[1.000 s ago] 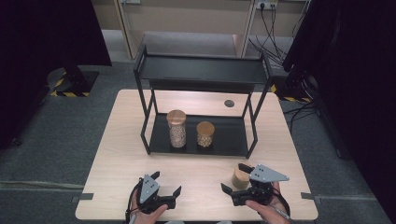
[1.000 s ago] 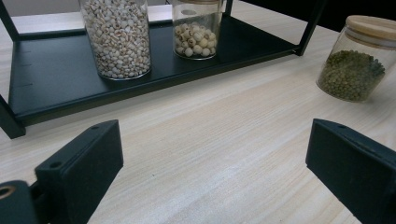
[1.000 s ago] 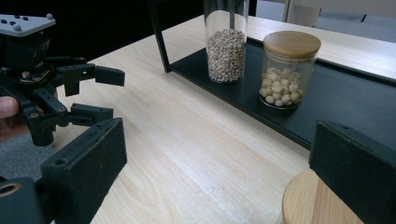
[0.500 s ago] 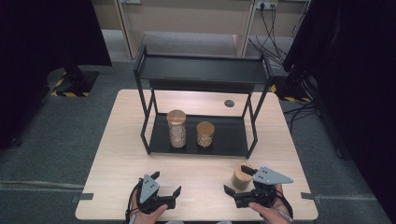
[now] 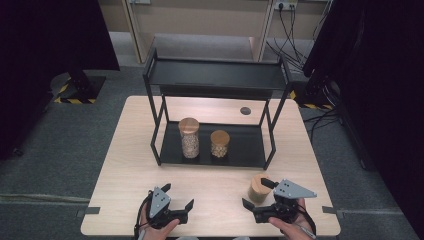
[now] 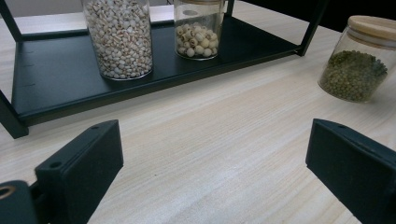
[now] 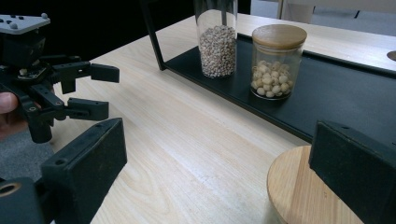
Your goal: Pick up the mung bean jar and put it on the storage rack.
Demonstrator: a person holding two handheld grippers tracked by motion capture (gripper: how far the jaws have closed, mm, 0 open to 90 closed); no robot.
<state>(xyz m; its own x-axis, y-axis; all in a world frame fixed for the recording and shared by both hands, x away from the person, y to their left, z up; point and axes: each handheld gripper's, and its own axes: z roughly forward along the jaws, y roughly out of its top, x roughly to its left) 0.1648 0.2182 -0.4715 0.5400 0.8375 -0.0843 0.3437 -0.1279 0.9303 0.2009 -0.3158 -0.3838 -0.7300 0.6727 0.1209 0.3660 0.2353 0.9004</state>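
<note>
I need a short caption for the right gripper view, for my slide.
Open right claw above a wooden jar lid, facing the left claw and two jars on the shelf.

Wood-lidded jar [image 5: 258, 187] of green beans, upright

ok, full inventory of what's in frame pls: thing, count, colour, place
table: 1, light wood, centre of the high view.
shelf rack: 1, black metal, two tiers, on the table's far half.
tall jar: 1, clear glass with wooden lid, pale small grains, lower tier, left.
short jar: 1, clear glass with wooden lid, round cream seeds, lower tier, beside the tall jar.
green-bean jar: 1, clear glass with wooden lid, dark green beans, on the table in front of the rack, near the right tool.
grommet hole: 1, dark, in the tabletop behind the rack.
left tool: 1, black, open, near table edge.
right tool: 1, black with grey plate, open, next to the green-bean jar.
</note>
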